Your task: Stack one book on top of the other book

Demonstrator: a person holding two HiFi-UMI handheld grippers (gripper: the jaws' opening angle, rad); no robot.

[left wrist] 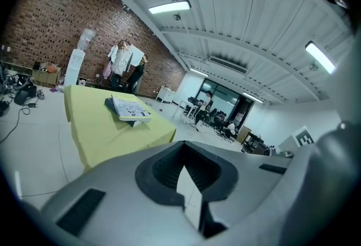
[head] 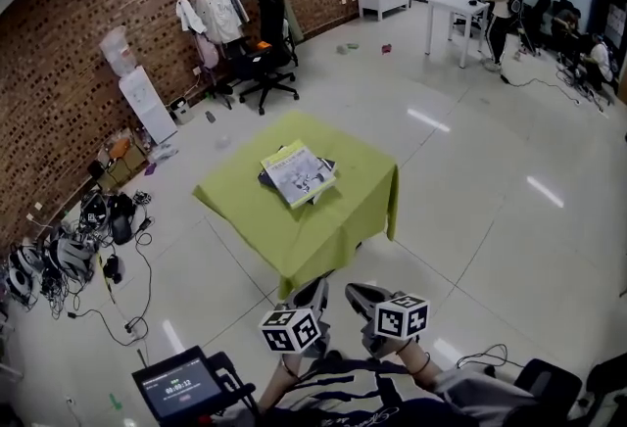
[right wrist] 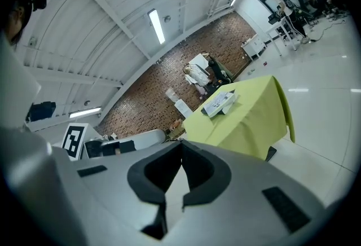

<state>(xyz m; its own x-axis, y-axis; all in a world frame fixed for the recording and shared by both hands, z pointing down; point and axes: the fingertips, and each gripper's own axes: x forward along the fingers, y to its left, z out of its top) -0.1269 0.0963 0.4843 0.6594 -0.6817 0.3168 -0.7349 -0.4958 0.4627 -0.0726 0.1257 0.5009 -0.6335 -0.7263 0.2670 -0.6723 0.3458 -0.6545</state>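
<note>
I read both claws as closed and empty. The left gripper (head: 313, 296) and the right gripper (head: 361, 298) sit side by side at 6 o'clock. The light-covered paperback book (head: 298, 172) lies on the dark flat book (head: 265, 177), on the square table draped in yellow-green cloth (head: 323, 219) at 12 o'clock. Glossy grey tiled floor (head: 235, 268) lies between grippers and table. The black swivel office chair (head: 269, 63) stands at 11 o'clock, the tangled black cables (head: 59, 259) at 9 o'clock, and a person (head: 502, 4) at 1 o'clock.

Hidden from you
The top book (head: 298, 173) covers most of the lower book (head: 265, 177), only dark edges showing; the top cover's print is too small for you to read.
</note>
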